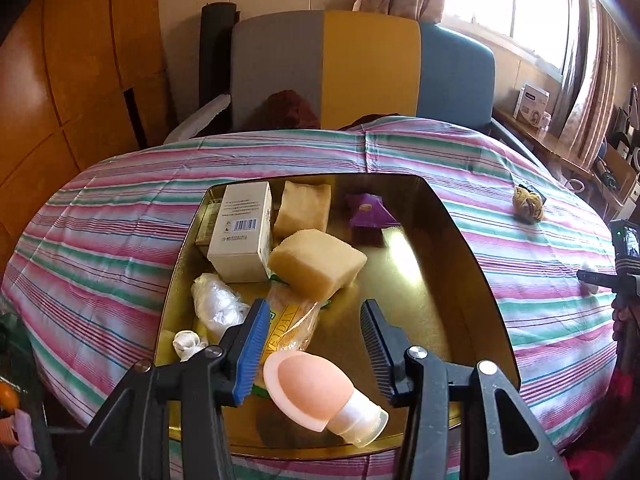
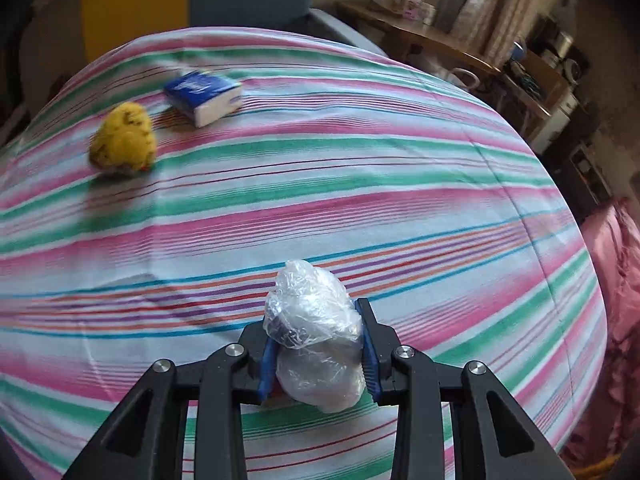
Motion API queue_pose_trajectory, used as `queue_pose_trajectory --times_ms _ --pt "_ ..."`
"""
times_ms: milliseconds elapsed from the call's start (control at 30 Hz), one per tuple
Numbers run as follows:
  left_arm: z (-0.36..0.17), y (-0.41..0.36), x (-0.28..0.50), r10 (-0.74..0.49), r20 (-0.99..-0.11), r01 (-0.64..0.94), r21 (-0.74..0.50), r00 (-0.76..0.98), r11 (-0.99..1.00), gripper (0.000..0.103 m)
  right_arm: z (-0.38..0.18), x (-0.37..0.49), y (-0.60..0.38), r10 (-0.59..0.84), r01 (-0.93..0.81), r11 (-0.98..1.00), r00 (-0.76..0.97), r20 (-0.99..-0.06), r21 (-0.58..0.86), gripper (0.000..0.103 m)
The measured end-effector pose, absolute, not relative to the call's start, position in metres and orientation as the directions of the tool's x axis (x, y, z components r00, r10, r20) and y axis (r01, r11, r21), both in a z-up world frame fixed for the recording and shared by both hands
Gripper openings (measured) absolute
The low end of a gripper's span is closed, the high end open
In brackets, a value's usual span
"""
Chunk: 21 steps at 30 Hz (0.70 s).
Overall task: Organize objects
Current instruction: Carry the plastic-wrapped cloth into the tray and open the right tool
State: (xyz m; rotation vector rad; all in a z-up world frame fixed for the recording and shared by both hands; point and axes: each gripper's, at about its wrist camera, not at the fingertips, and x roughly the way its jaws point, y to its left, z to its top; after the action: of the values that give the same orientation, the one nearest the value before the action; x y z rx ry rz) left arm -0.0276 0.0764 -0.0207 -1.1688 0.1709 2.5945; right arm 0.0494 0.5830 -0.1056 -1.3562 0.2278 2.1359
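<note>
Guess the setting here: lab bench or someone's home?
Most likely a home living room or bedroom, not a lab. A striped cloth covers the work surface, a colour-block upholstered chair stands behind it, and curtains hang by a sunlit window above a cluttered side desk.

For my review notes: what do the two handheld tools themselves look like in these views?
Both match. The left tool and right tool have black plastic linkage arms with triangular cut-outs and silver round pivot pins. Each finger ends in a ribbed pad on a blue backing. No cables, markings or sleeves show.
</note>
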Motion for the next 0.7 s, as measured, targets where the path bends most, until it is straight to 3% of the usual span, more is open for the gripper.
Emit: queue_pose_trajectory --times_ms 100,300,700 --pt "-0.020 0.075 -0.026 0.211 -0.745 -0.310 -0.006 -0.633 -0.951 0.047 -0.106 0.046 0.575 0.403 -0.544 -0.816 -0.296 -0.866 -0.194 0.035" --pt "-0.019 0.069 -0.024 0.218 -0.741 -0.307 -0.017 -0.635 -0.952 0.047 -0.081 0.038 0.543 0.305 -0.489 -0.868 -0.399 -0.865 -0.081 0.035" --pt "-0.022 0.052 -0.024 0.219 -0.746 -0.285 -0.042 -0.629 -0.958 0.047 -0.013 -0.021 0.343 0.005 -0.040 -0.999 -0.632 -0.775 0.027 0.035"
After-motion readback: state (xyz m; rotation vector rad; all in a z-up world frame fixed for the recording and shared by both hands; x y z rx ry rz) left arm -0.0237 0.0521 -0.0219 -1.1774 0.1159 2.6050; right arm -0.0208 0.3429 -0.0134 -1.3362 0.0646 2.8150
